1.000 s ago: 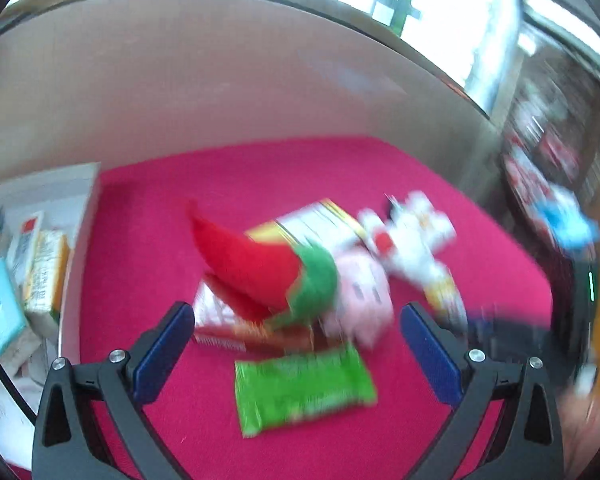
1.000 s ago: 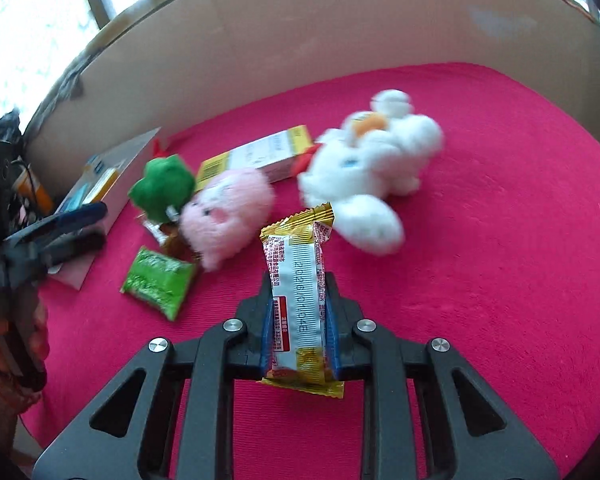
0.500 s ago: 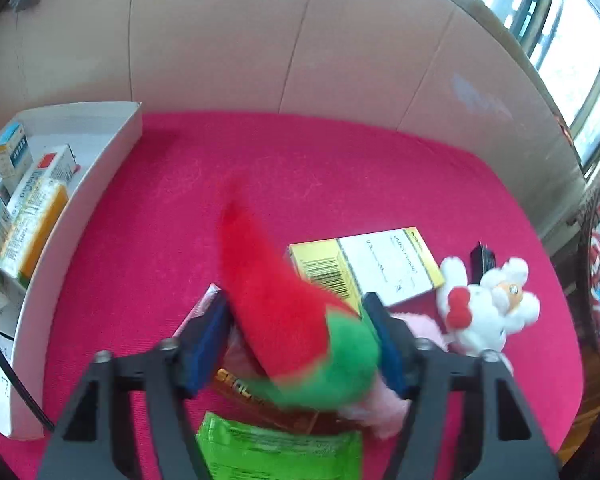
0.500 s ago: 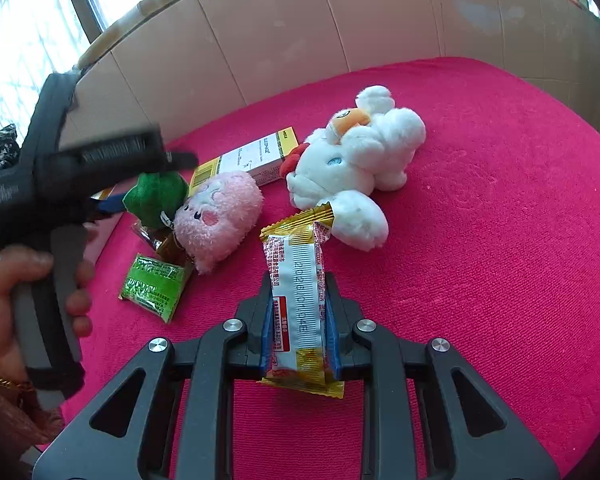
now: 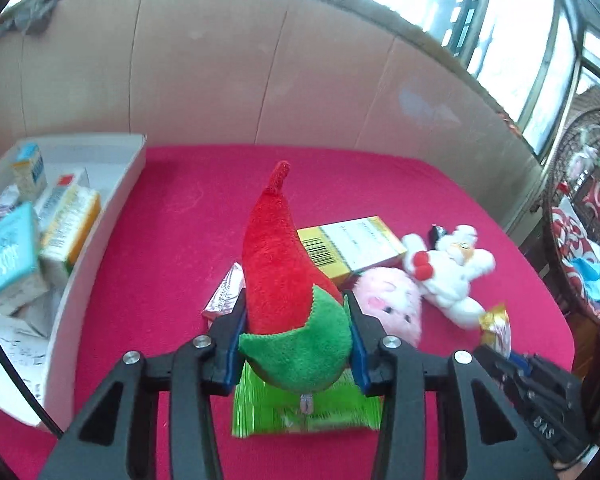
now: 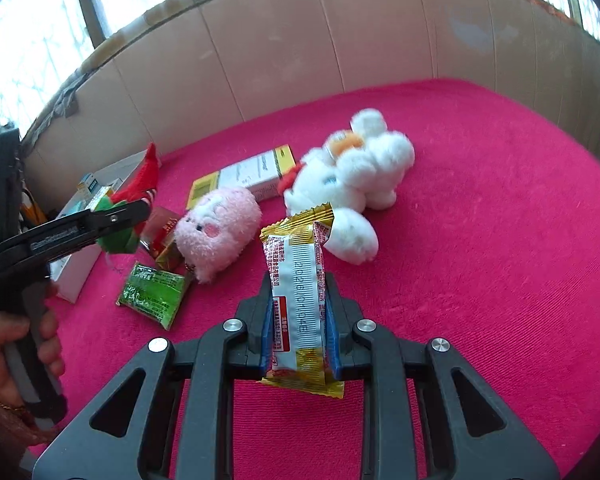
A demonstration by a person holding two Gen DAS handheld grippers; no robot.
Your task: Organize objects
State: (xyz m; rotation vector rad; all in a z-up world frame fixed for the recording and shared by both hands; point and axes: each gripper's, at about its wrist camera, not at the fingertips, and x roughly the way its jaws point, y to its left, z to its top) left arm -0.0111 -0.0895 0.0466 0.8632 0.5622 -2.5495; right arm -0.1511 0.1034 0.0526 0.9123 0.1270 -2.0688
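Right of the white tray (image 5: 132, 168), our left hand-held gripper (image 5: 296, 336) has just closed on the chili plush (image 5: 284, 264); right hand-held gripper (image 6: 298, 320) clamps a snack bar (image 6: 298, 284). Lift straight, clear of the pile.

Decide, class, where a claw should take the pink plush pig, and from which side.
Grip the pink plush pig across its round body, coming from above: it lies low on the red cloth, with the box behind and white plush beside crowding its flanks.

The snack packet (image 6: 298, 308) shows a printed code, seemingly "20261C104B"; other lettering is too small.
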